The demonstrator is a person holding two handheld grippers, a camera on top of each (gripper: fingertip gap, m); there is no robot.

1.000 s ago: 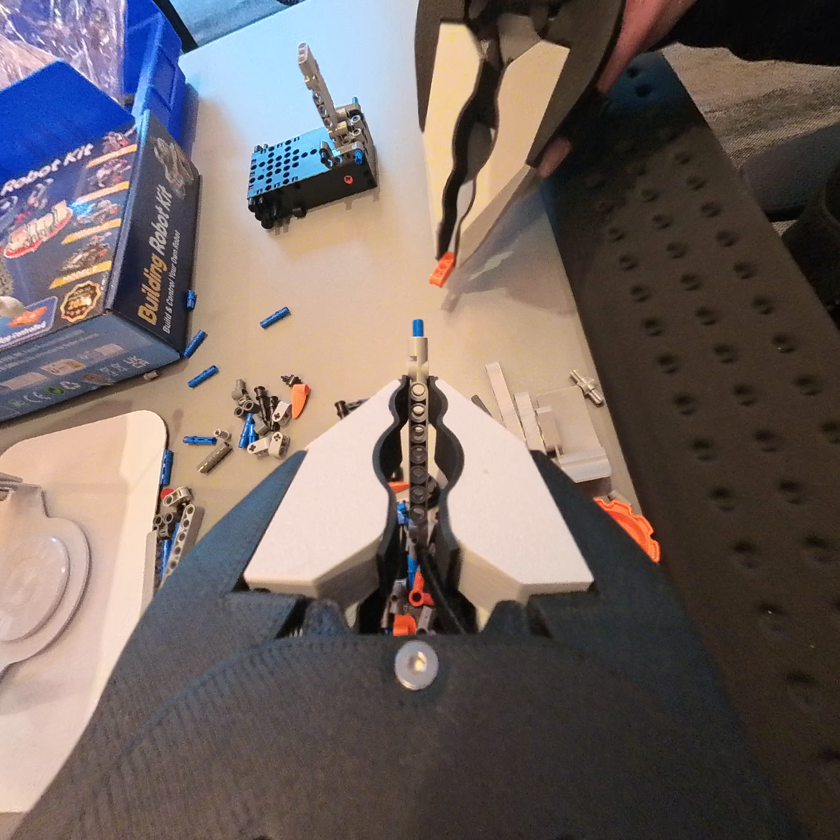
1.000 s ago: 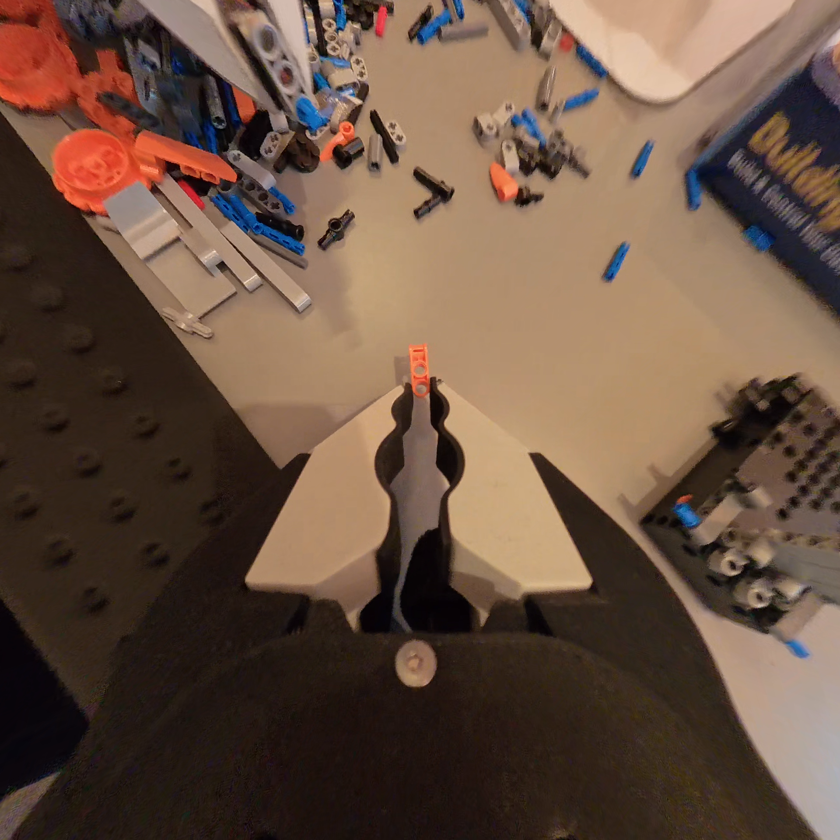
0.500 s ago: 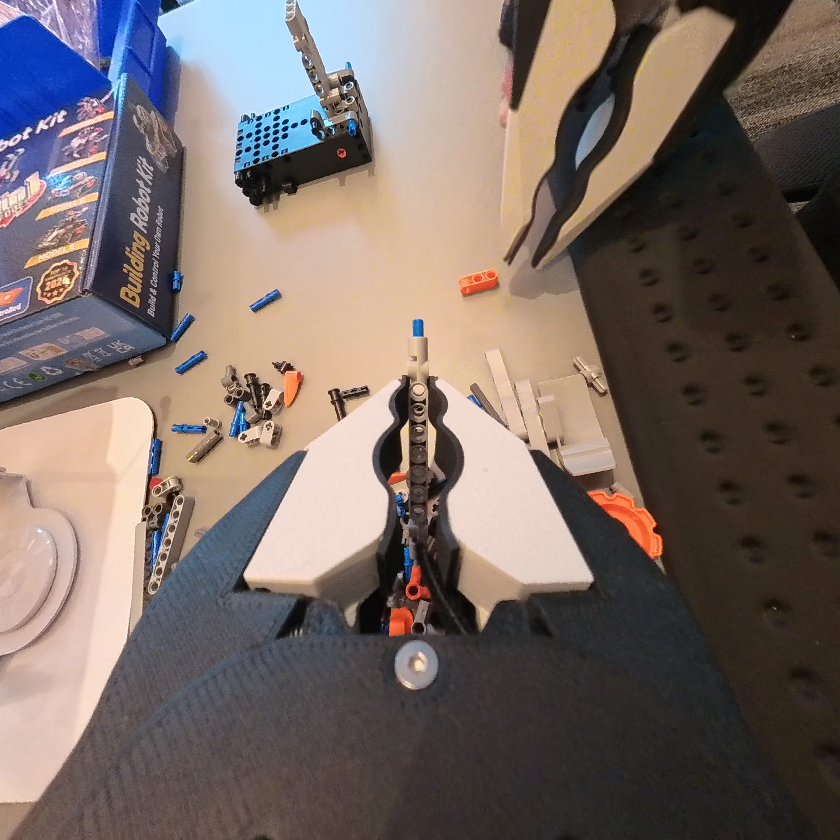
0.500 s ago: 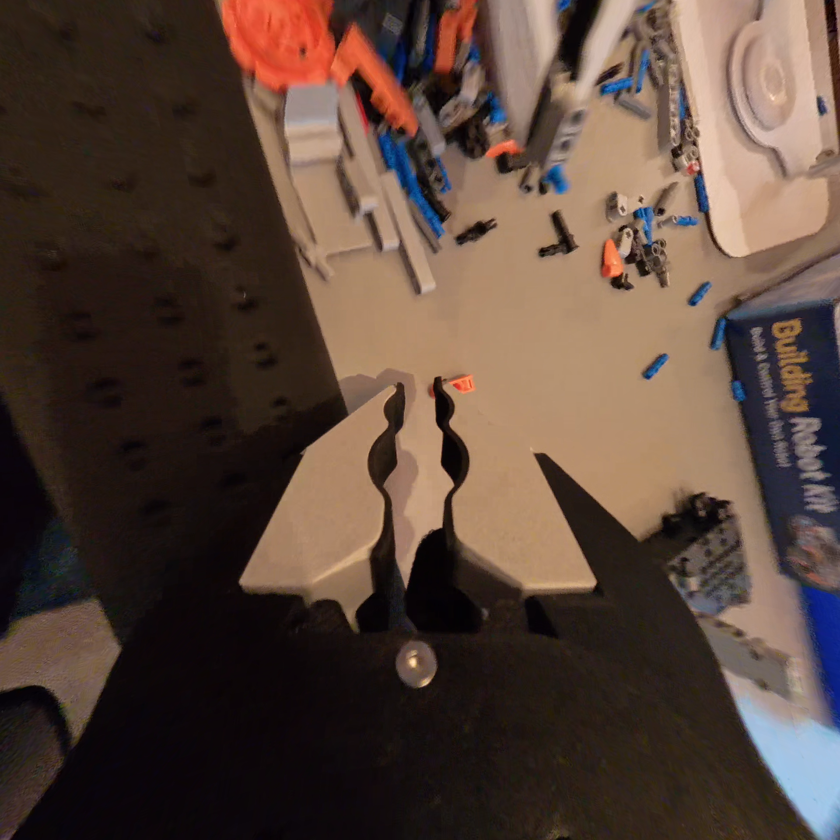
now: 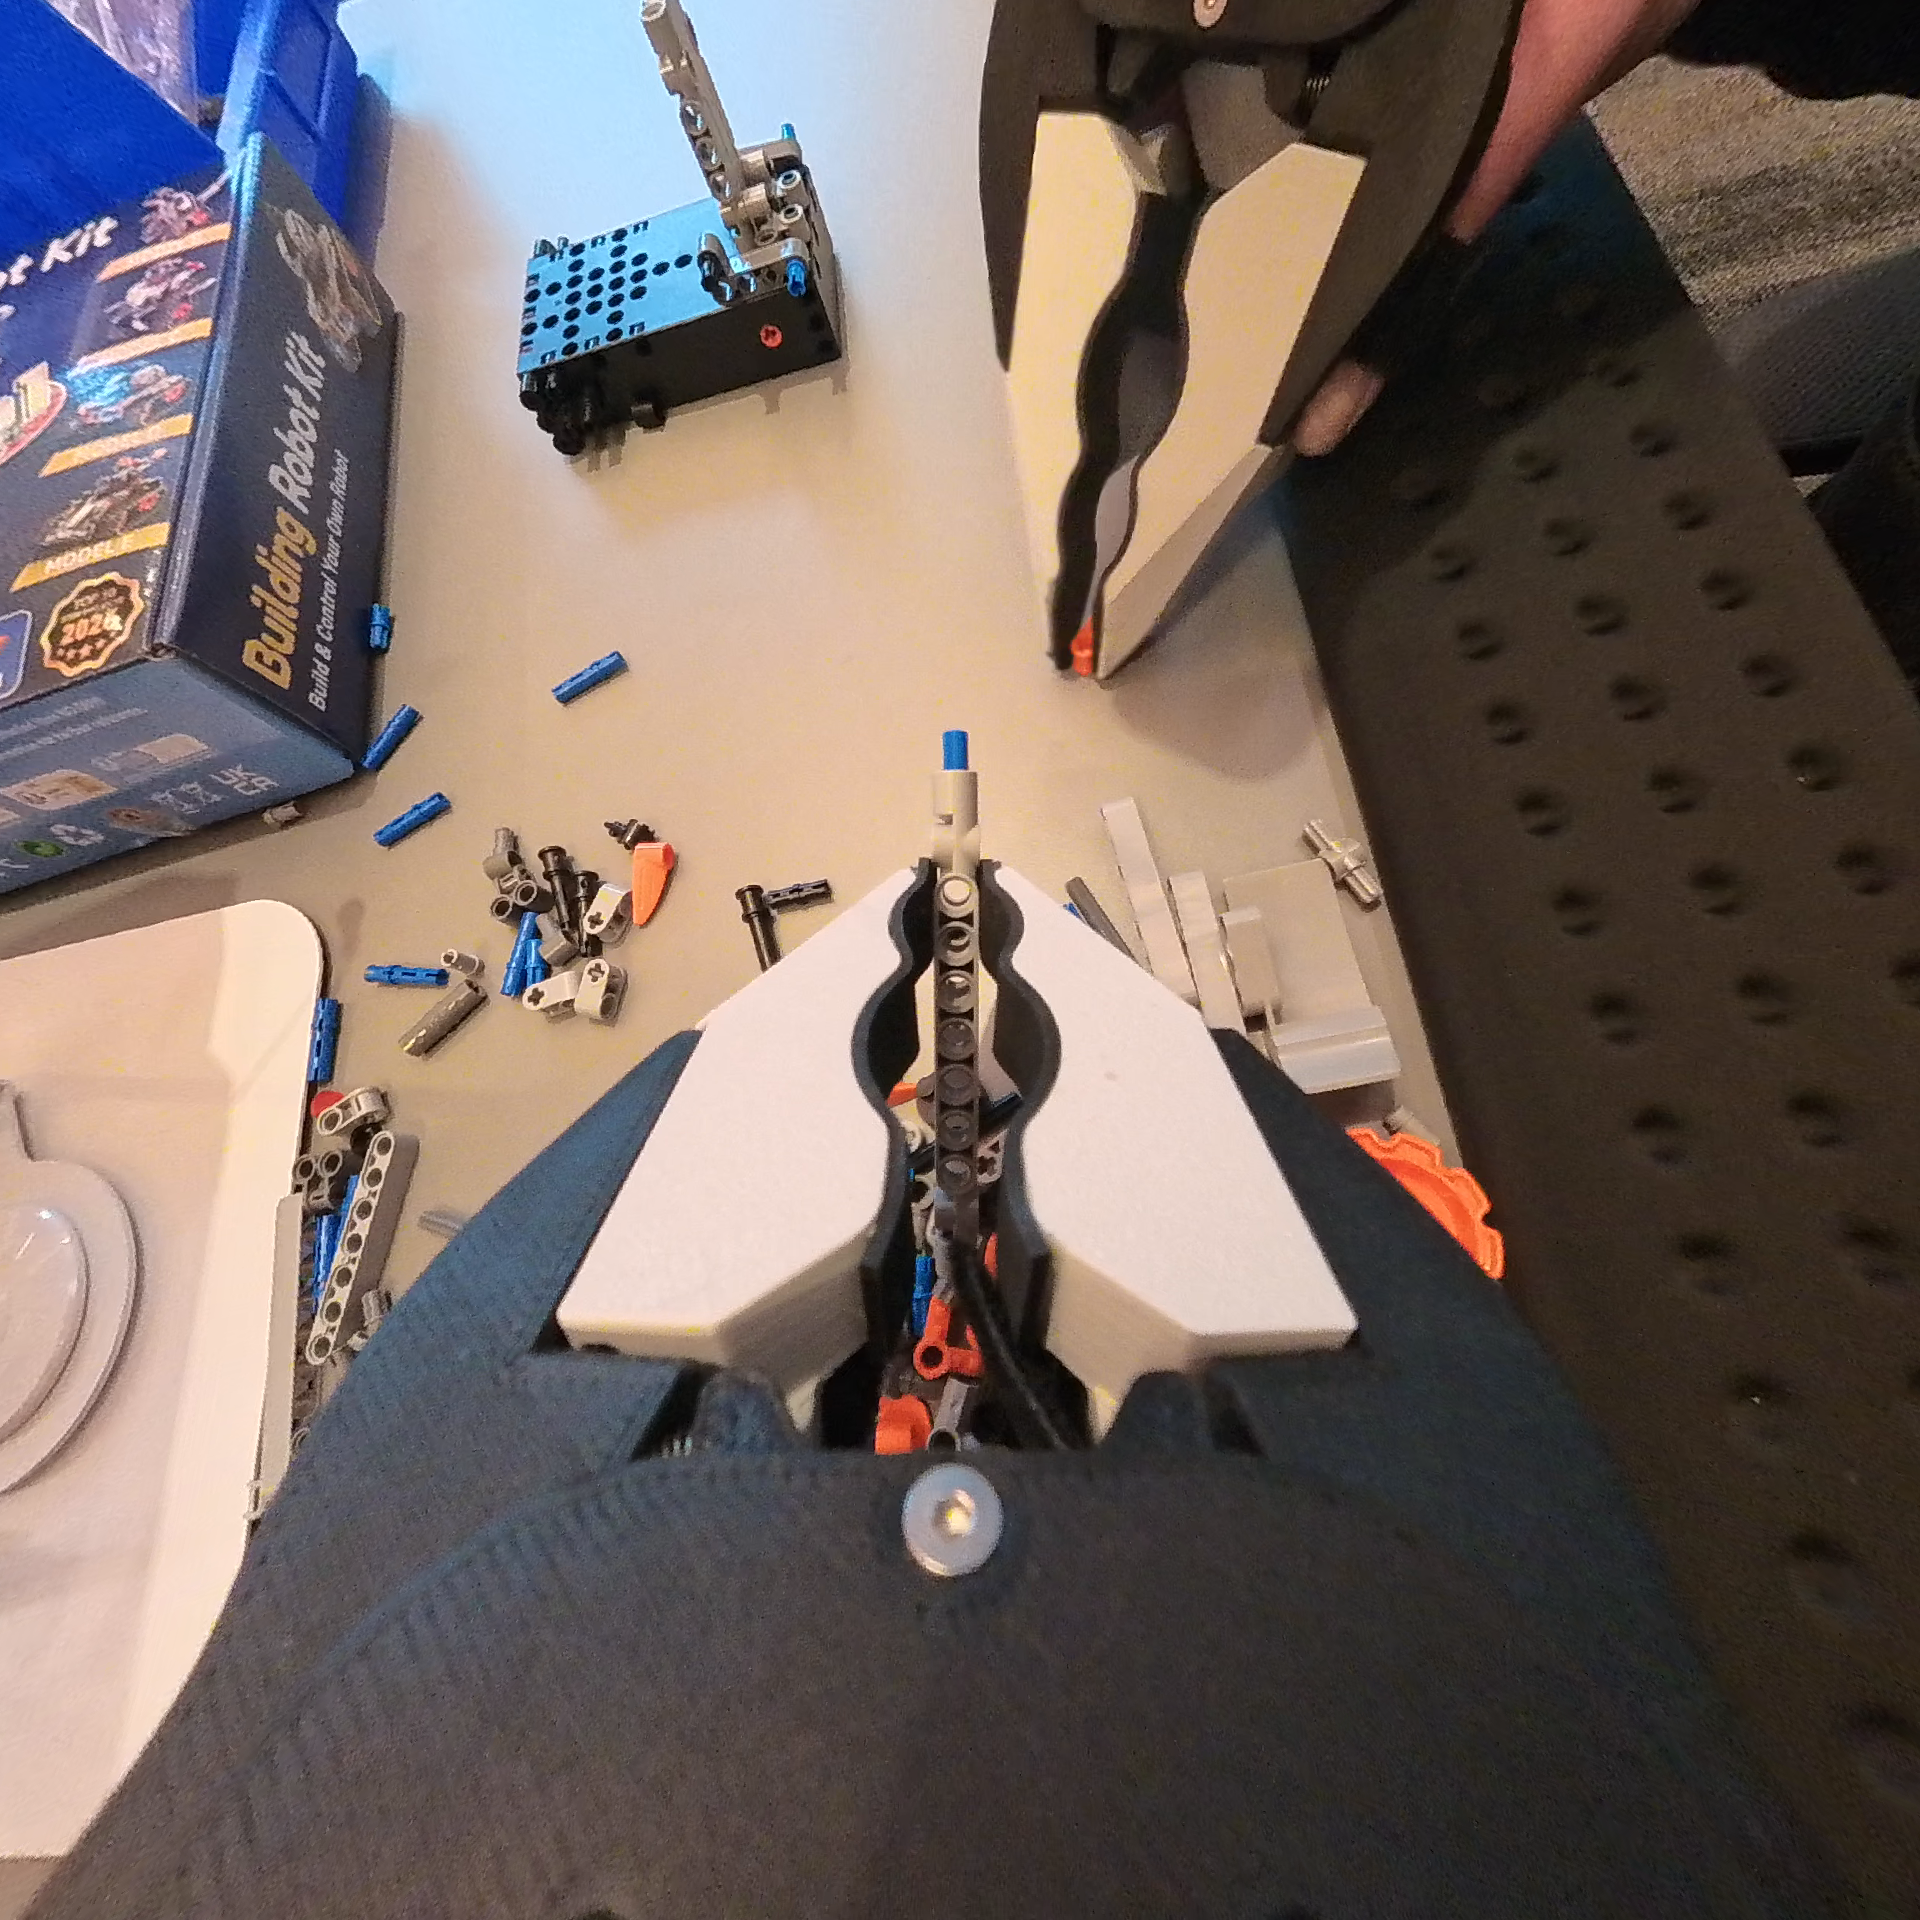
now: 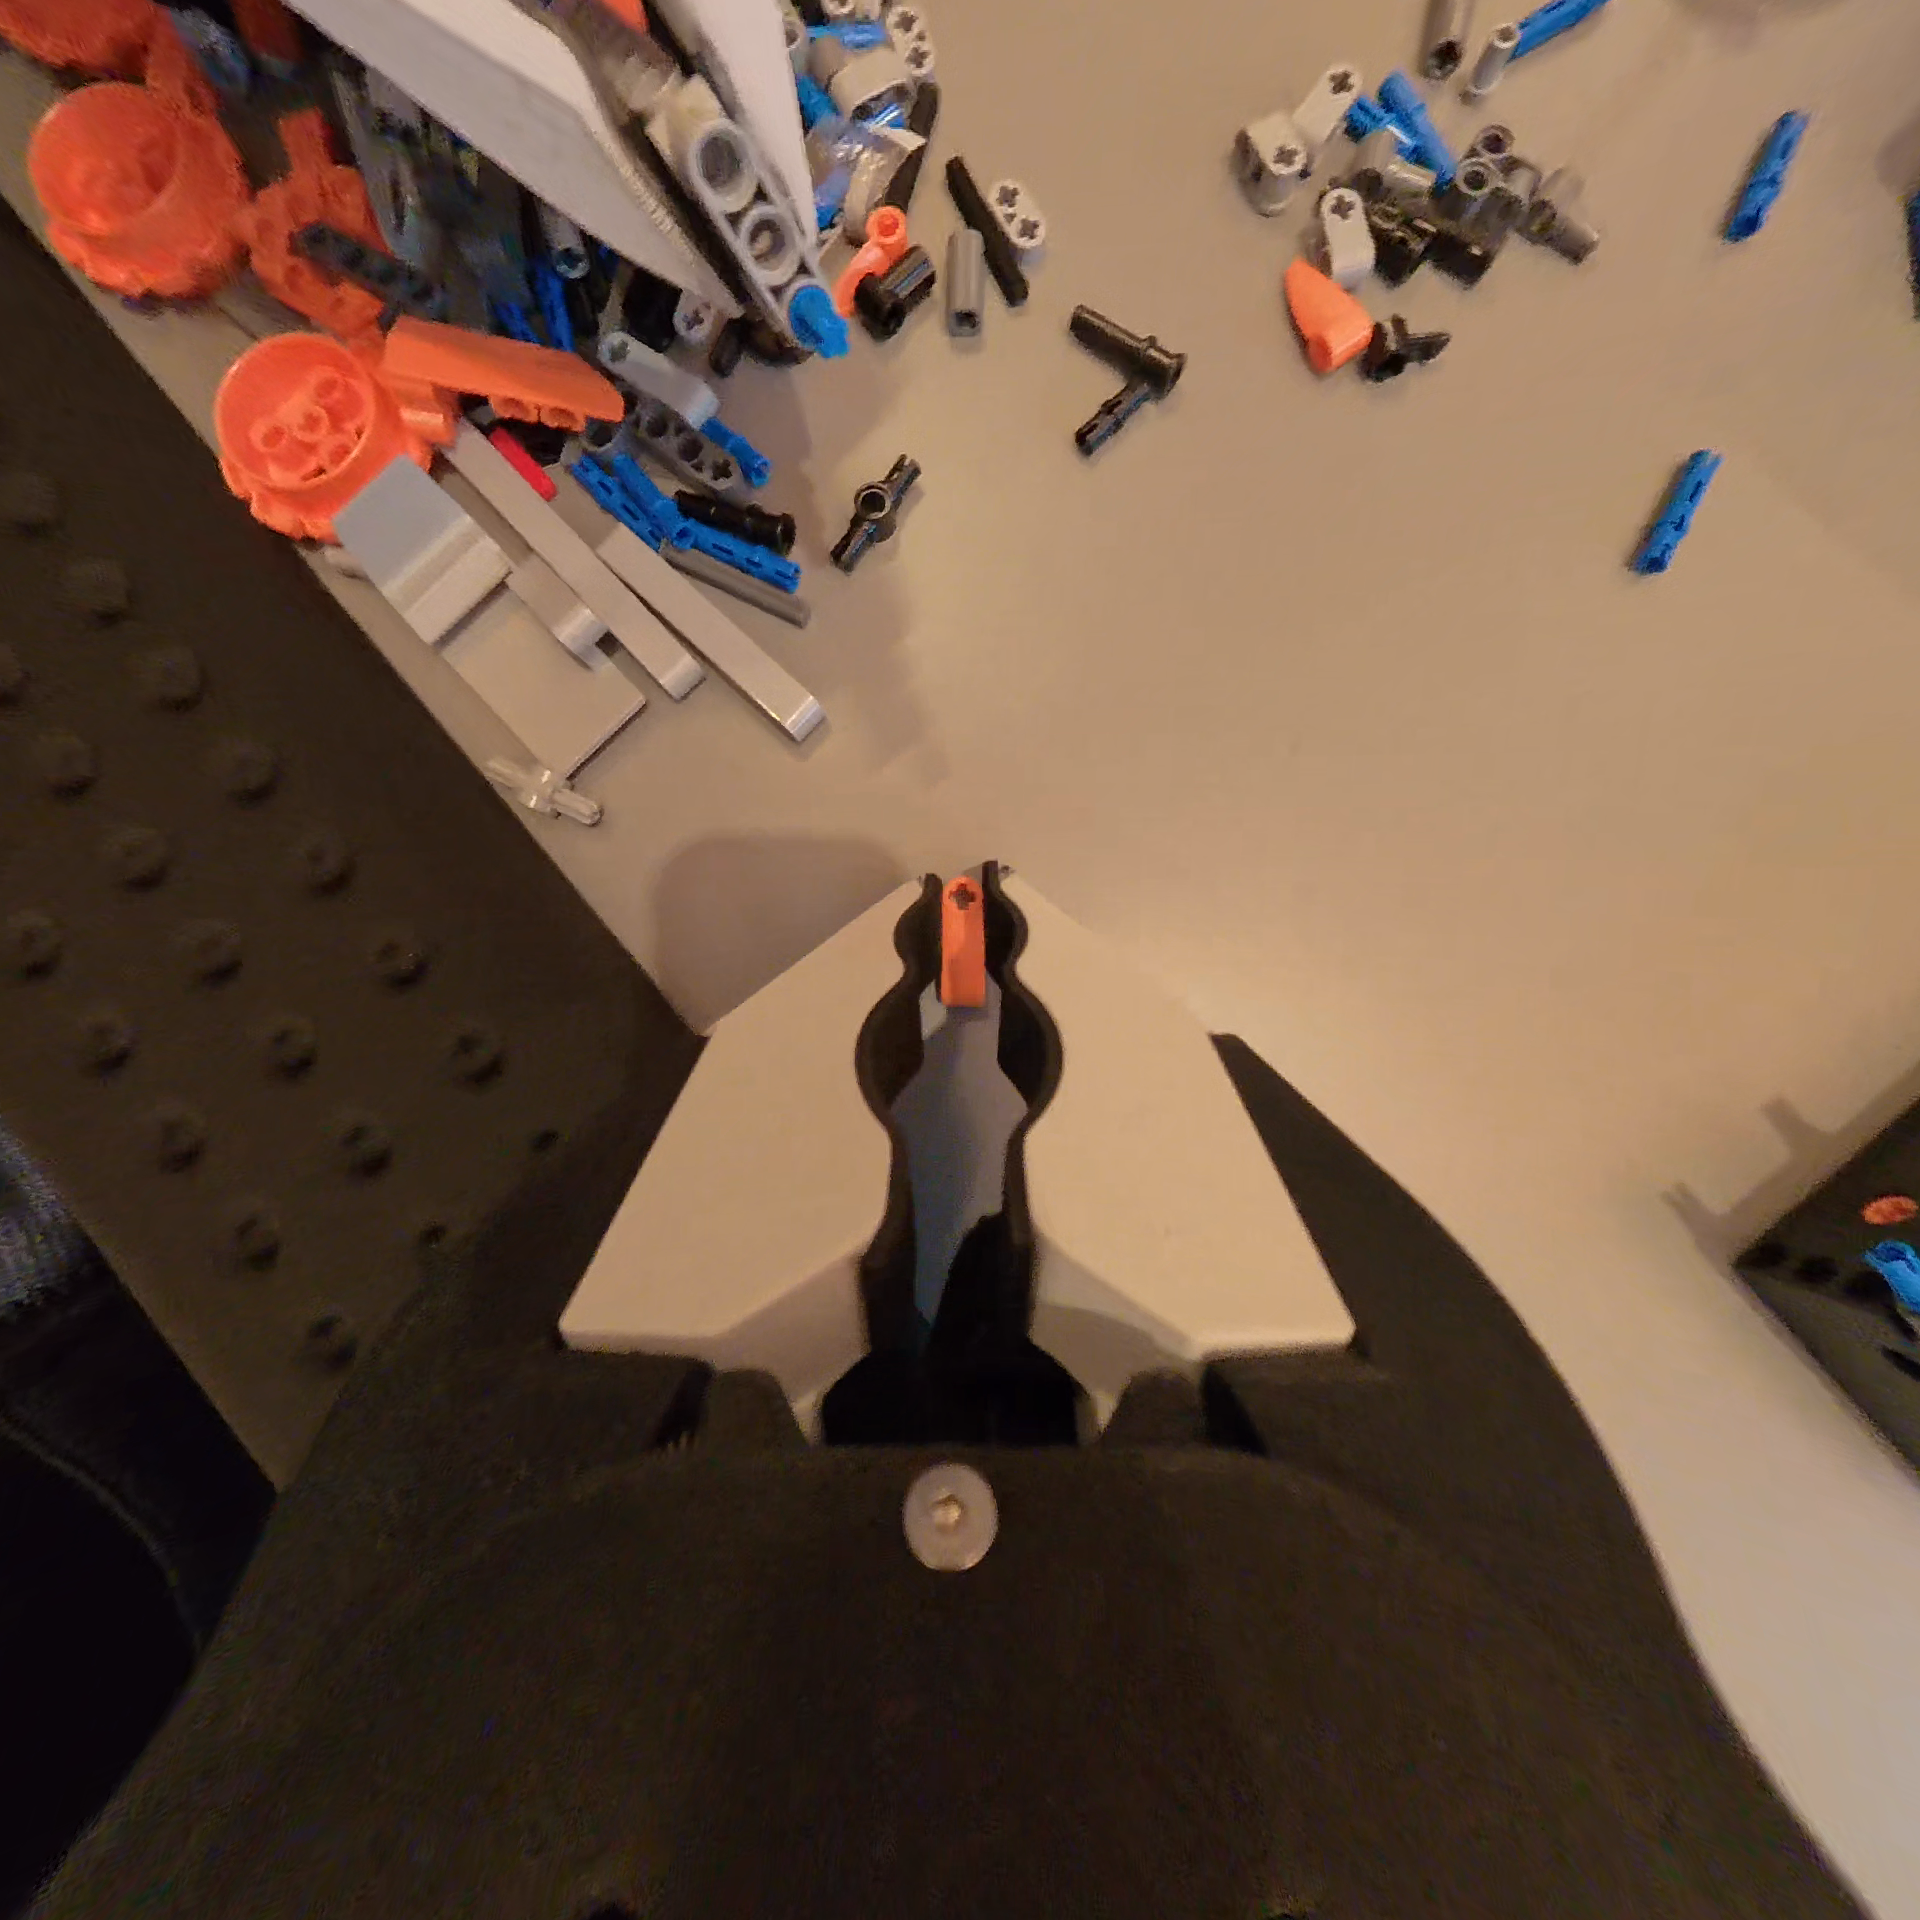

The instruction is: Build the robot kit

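We have the left gripper [image 5: 954, 883] clamped on a holed beam [image 5: 957, 1023] and the right gripper [image 6: 961, 883] pinching an orange piece [image 6: 962, 940] above the tabletop [image 6: 1299, 727], unjoined.

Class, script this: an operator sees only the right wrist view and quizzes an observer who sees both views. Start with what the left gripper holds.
Operator: My right gripper pinches an orange piece. What does the left one hold?
Observer: The left gripper is shut on a long dark beam with a blue pin at its far end.
Operator: I see only a corner of the black block. Anything on it?
Observer: A grey arm stands tilted on top of the block.
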